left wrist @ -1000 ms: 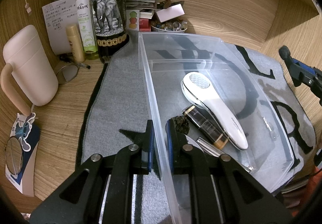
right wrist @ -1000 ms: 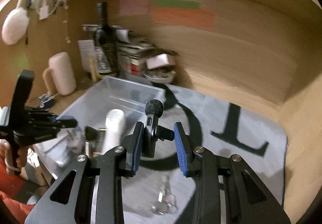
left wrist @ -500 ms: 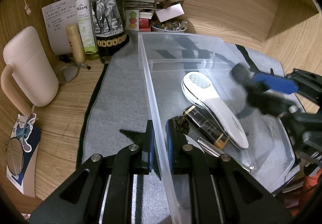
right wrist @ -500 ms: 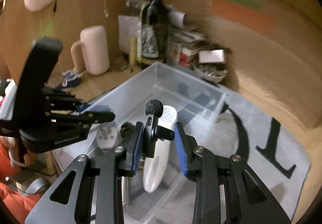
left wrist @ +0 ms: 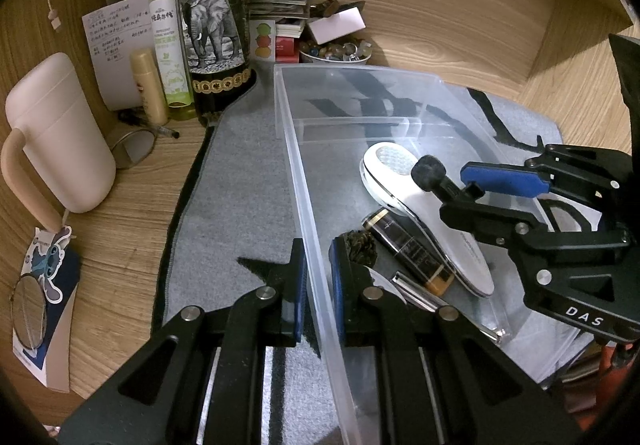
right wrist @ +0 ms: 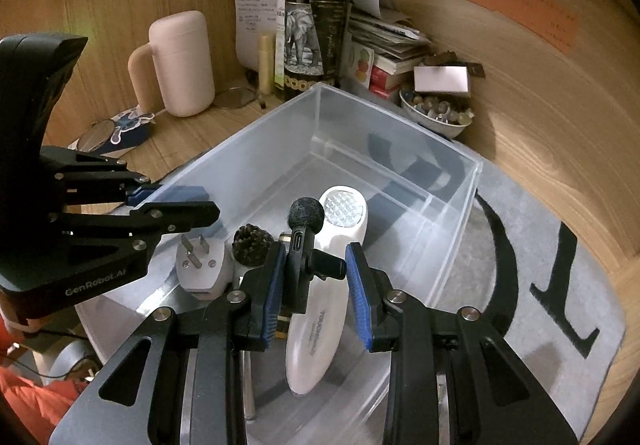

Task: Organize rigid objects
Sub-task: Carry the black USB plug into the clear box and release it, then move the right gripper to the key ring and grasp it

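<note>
A clear plastic bin (left wrist: 304,181) stands on a grey mat. My left gripper (left wrist: 318,277) is shut on the bin's near left wall, also seen in the right wrist view (right wrist: 172,201). My right gripper (right wrist: 316,281) is shut on a small black microphone (right wrist: 302,241) with a foam head and holds it above the bin's inside; the microphone also shows in the left wrist view (left wrist: 434,175). In the bin lie a white handheld device (right wrist: 324,285), a dark amber tube (left wrist: 408,249), a pine cone (right wrist: 251,239), a white plug adapter (right wrist: 200,265) and a metal piece (left wrist: 424,295).
A wine bottle (left wrist: 212,17), green spray bottle (left wrist: 168,41), pink mug (left wrist: 56,133), bowl of beads (right wrist: 436,113), books and papers crowd the back. A round mirror (left wrist: 28,309) lies at the left. Wooden walls close in behind and on the right.
My right gripper has carried the microphone from right of the bin to above its inside, over the white device. The left gripper has kept its hold on the bin wall.
</note>
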Demonstrator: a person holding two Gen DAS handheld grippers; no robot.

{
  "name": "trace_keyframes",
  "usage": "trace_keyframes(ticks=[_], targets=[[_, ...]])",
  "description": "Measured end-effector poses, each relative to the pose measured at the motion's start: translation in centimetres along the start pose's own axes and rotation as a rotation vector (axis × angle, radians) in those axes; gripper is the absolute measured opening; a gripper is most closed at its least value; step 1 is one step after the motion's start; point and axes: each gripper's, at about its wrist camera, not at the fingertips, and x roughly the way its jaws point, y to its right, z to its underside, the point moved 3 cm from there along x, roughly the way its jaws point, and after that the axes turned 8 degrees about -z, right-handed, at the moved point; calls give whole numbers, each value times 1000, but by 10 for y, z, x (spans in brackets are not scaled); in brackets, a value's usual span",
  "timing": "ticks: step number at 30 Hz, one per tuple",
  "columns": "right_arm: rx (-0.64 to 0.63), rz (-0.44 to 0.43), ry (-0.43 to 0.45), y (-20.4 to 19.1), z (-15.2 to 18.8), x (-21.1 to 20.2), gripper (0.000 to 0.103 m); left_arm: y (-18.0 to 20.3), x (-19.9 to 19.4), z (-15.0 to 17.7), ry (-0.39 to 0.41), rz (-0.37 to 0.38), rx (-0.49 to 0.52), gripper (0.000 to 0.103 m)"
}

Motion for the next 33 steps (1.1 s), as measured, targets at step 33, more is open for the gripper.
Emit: trace_keyframes(ticks=[33], targets=[[175,230,112,66,51,-86,55,0,1,-1,-2,-4,3,11]])
